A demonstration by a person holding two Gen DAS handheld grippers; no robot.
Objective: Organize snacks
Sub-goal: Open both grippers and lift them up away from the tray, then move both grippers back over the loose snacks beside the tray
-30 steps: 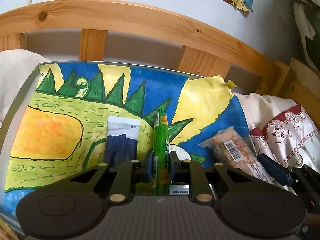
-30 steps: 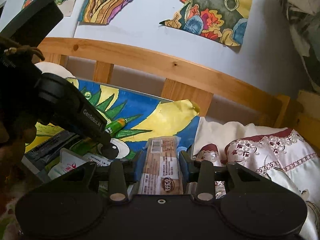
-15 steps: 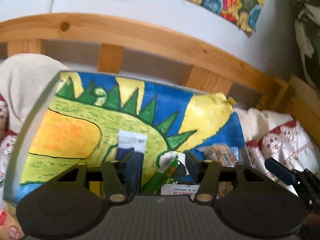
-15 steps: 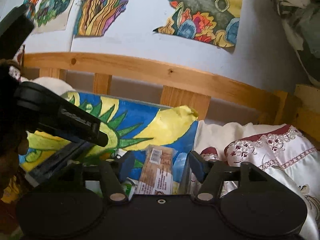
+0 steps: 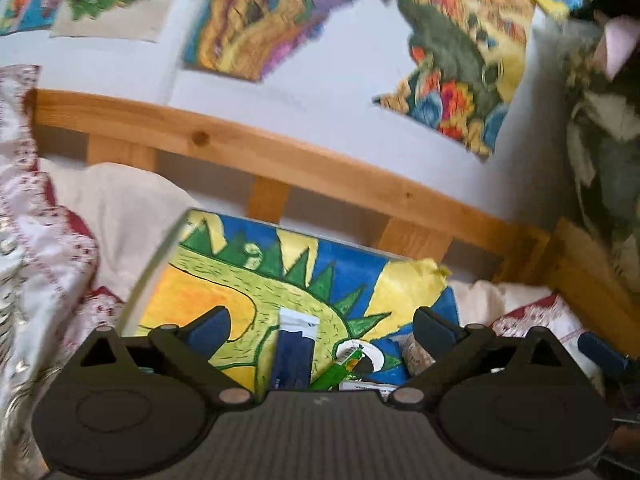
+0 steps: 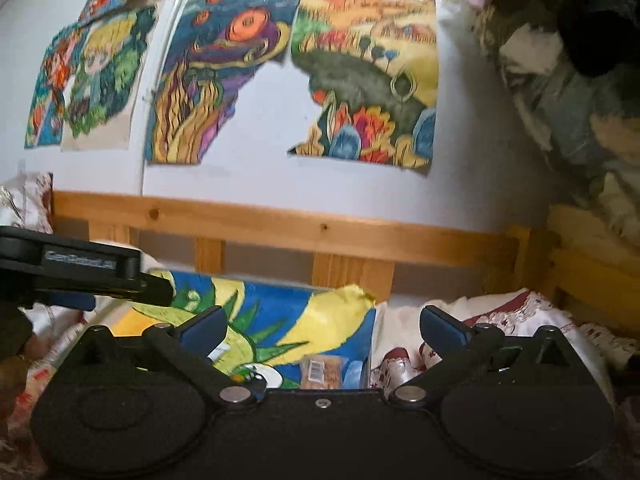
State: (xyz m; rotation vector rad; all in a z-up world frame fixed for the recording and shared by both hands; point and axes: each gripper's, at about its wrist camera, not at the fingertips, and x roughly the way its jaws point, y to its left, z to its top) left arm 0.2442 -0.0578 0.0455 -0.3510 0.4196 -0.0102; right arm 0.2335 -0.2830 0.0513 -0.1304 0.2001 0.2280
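Note:
A tray lined with a bright dinosaur painting (image 5: 224,292) holds the snacks. A dark blue packet with a white top (image 5: 294,350) lies at its middle. A green stick packet (image 5: 340,368) lies tilted to the right of it. A brown bar in clear wrap (image 5: 416,354) lies further right, and also shows in the right wrist view (image 6: 322,372). My left gripper (image 5: 322,326) is wide open and empty, raised above the packets. My right gripper (image 6: 322,324) is wide open and empty above the brown bar. The left gripper's body (image 6: 80,272) shows at the left of the right wrist view.
A wooden bed rail (image 6: 280,228) runs behind the tray. Patterned red and white bedding (image 5: 36,264) lies to the left and to the right (image 6: 520,316). Paintings (image 6: 360,92) hang on the white wall. A dark plush toy (image 5: 604,128) sits at the far right.
Both grippers opened: the left let go of the green stick, which tipped over, and the right let go of the brown bar. Both then rose and drew back from the tray.

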